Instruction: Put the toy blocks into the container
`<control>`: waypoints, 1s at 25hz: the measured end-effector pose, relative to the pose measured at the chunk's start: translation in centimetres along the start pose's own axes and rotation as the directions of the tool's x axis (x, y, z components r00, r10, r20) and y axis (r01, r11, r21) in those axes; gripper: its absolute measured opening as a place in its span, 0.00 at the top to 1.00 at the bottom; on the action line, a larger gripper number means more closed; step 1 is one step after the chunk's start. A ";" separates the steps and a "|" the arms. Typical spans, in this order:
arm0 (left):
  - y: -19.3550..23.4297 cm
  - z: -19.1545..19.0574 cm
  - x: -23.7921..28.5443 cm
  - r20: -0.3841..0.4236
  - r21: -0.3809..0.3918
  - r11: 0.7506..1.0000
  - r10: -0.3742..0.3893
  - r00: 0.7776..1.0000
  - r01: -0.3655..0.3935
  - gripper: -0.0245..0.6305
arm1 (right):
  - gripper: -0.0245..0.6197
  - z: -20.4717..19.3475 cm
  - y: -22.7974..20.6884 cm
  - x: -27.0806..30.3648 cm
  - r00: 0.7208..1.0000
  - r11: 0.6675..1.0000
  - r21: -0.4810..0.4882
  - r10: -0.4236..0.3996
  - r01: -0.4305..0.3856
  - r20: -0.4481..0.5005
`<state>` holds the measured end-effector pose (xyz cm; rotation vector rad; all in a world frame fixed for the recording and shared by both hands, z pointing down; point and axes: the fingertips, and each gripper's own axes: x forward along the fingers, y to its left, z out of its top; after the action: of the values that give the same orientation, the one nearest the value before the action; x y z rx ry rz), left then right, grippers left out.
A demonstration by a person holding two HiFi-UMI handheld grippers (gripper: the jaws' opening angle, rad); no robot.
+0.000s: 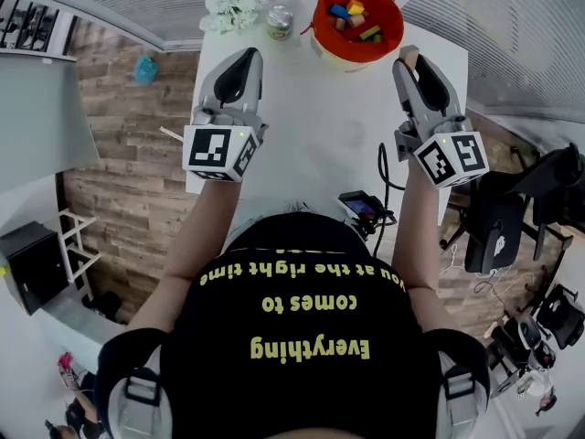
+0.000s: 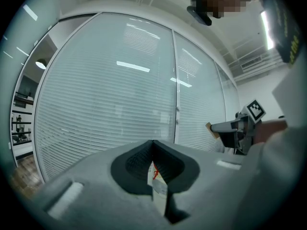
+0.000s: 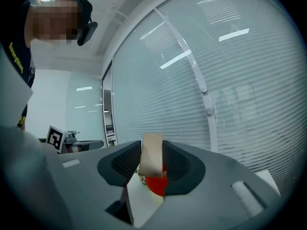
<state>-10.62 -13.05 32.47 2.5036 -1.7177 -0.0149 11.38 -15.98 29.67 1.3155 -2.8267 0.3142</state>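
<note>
R claw (image 1: 410,59) is clenched on a tan wood block (image 3: 152,157). The block stands upright betw. the pads and pokes up past the tips. Claw & block are above the white tabletop (image 1: 320,126), just beside the right rim of the orange container (image 1: 322,27). Container sits at the tabletop's far end w/ several coloured blocks (image 1: 356,18) inside. L claw (image 1: 249,55) is clenched, pads together, nothing betw. them; it's over the tabletop's left side, well apart from the container. Small can (image 1: 280,21) & a white flower-ish bunch (image 1: 231,9) lie left of the container. A phone-like device (image 1: 364,210) is at the near edge.
</note>
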 end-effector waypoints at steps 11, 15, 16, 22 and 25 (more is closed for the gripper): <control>0.8 -1.3 1.1 -0.031 -0.007 1.000 0.026 0.999 -0.027 0.97 | 0.73 -0.8 -1.5 2.7 1.000 1.000 0.010 0.028 -0.028 -0.011; 1.1 -1.9 1.4 -0.047 -0.011 0.999 0.034 0.998 -0.035 0.97 | 0.73 -1.3 -2.1 3.5 0.999 0.999 0.019 0.034 -0.033 -0.025; 1.1 -2.1 1.5 -0.049 -0.012 0.999 0.037 0.998 -0.038 0.96 | 0.73 -1.4 -2.3 3.7 0.999 0.999 0.022 0.035 -0.034 -0.028; 1.4 -3.0 2.0 -0.068 -0.022 0.998 0.051 0.996 -0.053 0.97 | 0.73 -2.2 -3.1 5.1 0.997 0.999 0.017 0.048 -0.047 -0.061; 1.6 -3.5 2.4 -0.077 -0.024 0.998 0.056 0.995 -0.058 0.97 | 0.73 -2.7 -3.5 6.1 0.996 0.999 0.004 0.050 -0.050 -0.080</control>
<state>-10.98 -15.55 36.20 2.4023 -1.7467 0.0619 9.88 -22.30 33.53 1.2052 -2.7973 0.3616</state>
